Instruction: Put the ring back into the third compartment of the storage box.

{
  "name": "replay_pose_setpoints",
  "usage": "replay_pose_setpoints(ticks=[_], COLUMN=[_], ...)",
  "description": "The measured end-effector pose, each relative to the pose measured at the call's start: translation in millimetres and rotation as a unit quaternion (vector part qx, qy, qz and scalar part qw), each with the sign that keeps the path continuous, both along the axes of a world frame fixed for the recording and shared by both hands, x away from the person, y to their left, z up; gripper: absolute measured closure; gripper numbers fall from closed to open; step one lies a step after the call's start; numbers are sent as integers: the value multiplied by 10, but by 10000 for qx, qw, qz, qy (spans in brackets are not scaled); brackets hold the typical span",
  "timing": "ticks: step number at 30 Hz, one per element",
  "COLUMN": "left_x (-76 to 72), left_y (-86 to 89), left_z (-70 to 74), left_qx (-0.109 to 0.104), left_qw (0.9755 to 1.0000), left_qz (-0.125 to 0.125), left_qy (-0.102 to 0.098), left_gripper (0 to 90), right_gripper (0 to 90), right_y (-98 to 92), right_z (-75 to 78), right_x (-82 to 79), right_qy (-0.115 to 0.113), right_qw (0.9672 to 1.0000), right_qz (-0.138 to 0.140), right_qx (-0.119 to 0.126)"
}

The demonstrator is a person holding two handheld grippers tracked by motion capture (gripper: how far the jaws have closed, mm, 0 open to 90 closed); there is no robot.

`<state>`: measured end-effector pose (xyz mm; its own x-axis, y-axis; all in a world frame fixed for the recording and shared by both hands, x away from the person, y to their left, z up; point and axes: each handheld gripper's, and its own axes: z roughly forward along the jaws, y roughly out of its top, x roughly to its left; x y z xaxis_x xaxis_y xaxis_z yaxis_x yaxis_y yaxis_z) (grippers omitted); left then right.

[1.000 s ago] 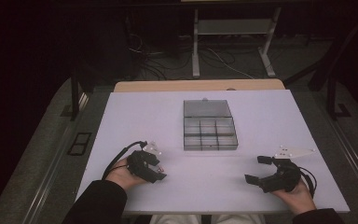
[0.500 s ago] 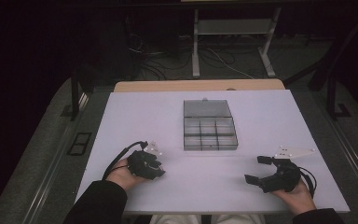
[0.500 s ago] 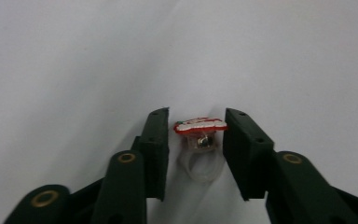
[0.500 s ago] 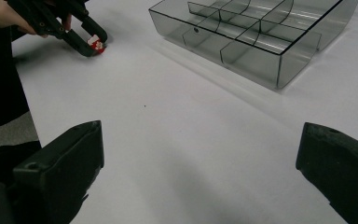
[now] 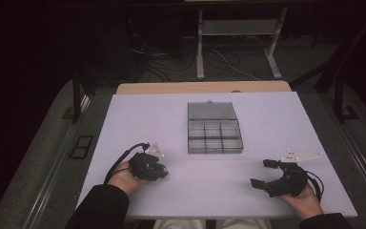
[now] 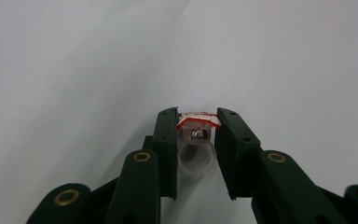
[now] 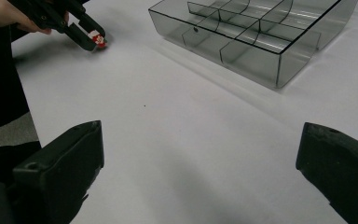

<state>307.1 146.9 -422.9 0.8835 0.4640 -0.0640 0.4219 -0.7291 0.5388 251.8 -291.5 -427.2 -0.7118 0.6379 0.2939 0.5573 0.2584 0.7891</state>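
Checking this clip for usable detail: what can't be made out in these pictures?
- Small clear part with red band: pinched by the left gripper, whose jaws have just been closing; its sides are covered in the left gripper view, and it is too small in the high view.
- Compartment box: far end cut off by the right gripper view's edge; contents unclear.

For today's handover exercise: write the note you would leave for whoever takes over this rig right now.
Left tool: shut on the small clear part with a red band, low over the table; its jaws have just been closing.
Right tool: open, nothing between its jaws.
Compartment box: mid-table, lid open.
Done: part gripped.
Left: probably carry it to a compartment and release.
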Motion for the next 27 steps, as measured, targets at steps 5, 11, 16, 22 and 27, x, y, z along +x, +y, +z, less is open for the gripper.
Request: replay_pose_setpoints(ticks=[5, 11, 16, 22, 27], left_x=[17, 44, 77, 122, 183], left_y=[31, 52, 47, 36, 24], left_z=[50, 133, 200, 259, 378], left_qx=[-134, -336, -344, -348, -364], left_qw=[9999, 9994, 9993, 9992, 9988], left_qz=[10, 71, 47, 39, 31], left_qy=[-37, -61, -152, -198, -332], left_gripper=[688, 688, 688, 688, 688], right_gripper=[7, 7, 7, 7, 7], right_y=[4, 10, 6, 3, 9], right_z=[-7, -13, -15, -16, -22], right_x=[1, 0, -1, -2, -2], right_qy=[3, 8, -16, -13, -28], right_qw=[10000, 10000, 10000, 9999, 10000], right_qz=[1, -2, -39, -73, -65], right_qx=[0, -13, -41, -68, -70])
